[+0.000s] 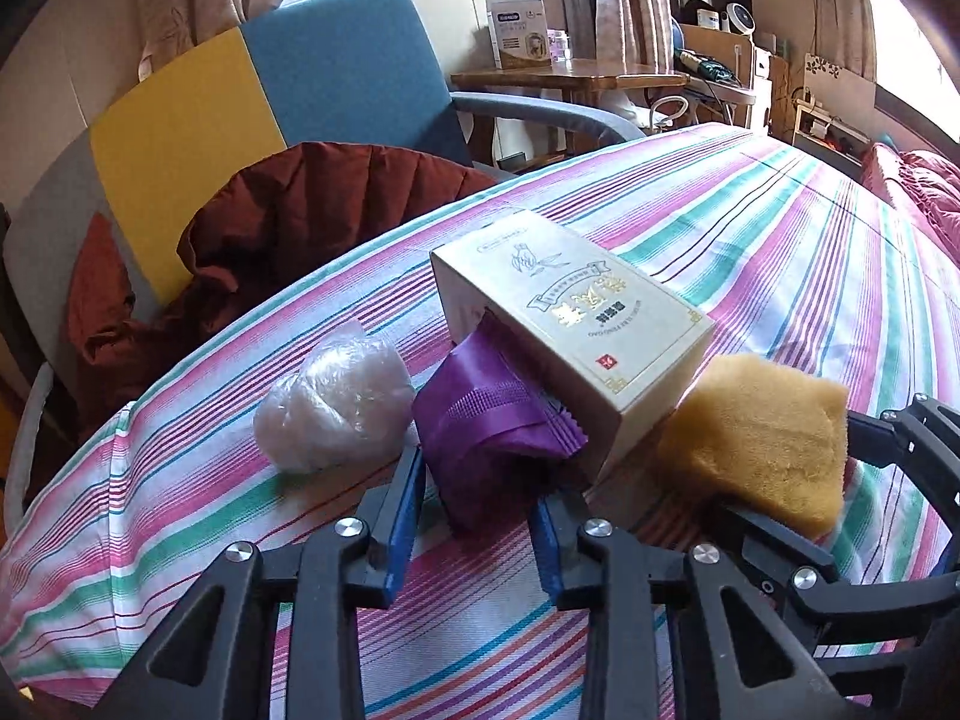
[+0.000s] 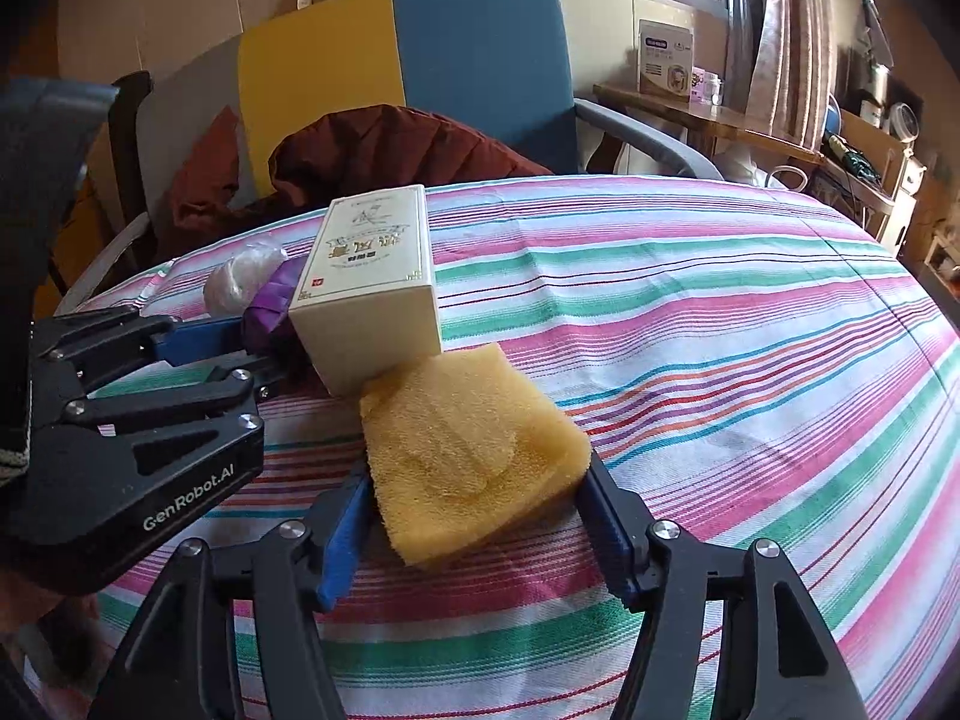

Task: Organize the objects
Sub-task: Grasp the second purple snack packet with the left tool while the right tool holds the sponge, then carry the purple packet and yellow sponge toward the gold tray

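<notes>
Where the striped sheet (image 1: 750, 222) spreads, a glossy purple pouch (image 1: 492, 420) beside the cream box (image 1: 576, 324) is pinched by the left gripper (image 1: 480, 480); a porous yellow sponge (image 2: 468, 450) is clamped by the right gripper (image 2: 474, 498)

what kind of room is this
Probably a lived-in bedroom: a striped bedsheet covers the work surface, an armchair holds a rust jacket, and curtains hang by a cluttered side table.
</notes>
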Action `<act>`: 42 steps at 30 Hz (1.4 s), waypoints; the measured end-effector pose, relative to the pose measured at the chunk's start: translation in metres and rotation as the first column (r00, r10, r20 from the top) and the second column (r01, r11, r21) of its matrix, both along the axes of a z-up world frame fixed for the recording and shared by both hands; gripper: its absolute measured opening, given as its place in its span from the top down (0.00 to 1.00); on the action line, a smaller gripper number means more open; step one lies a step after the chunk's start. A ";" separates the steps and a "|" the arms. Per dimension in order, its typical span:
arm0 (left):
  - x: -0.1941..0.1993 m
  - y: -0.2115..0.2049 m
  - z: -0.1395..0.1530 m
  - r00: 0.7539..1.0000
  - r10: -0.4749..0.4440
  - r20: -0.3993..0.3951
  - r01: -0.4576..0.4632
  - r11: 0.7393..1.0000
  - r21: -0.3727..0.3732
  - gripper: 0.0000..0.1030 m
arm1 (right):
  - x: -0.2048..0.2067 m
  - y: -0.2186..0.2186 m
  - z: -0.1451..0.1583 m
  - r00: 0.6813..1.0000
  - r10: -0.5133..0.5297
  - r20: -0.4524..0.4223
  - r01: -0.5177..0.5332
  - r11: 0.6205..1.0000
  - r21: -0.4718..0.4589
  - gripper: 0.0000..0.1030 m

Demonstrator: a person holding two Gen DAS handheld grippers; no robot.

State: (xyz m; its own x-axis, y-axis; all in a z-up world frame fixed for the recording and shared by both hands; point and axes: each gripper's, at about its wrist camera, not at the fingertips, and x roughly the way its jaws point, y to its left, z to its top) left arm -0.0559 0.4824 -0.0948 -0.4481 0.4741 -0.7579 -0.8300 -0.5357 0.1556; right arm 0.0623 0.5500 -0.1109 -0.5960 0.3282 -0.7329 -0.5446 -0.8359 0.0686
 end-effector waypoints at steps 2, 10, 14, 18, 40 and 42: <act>-0.002 -0.005 0.003 1.000 0.003 0.018 -0.004 0.999 0.033 0.70 | 0.000 0.000 0.000 1.000 0.000 0.000 0.000 1.000 0.000 0.37; 0.000 -0.041 0.009 0.997 0.055 0.057 -0.062 0.990 0.125 0.72 | 0.000 0.000 0.000 1.000 -0.003 -0.002 0.003 1.000 0.002 0.37; 0.009 -0.059 0.011 0.996 0.069 0.062 -0.077 0.986 0.147 0.72 | 0.000 0.000 0.000 1.000 -0.004 -0.001 0.004 1.000 0.003 0.37; 0.020 -0.076 0.014 0.995 0.077 0.056 -0.086 0.983 0.163 0.73 | 0.001 0.000 0.001 1.000 -0.006 0.001 0.006 1.000 0.007 0.38; 0.029 -0.194 0.011 0.938 0.301 0.171 -0.339 0.901 0.269 0.74 | 0.012 -0.036 0.022 0.998 0.015 -0.065 -0.007 0.992 0.123 0.44; 0.030 -0.198 0.011 0.935 0.309 0.175 -0.348 0.896 0.275 0.74 | 0.017 -0.045 0.025 0.997 0.024 -0.079 -0.014 0.992 0.125 0.44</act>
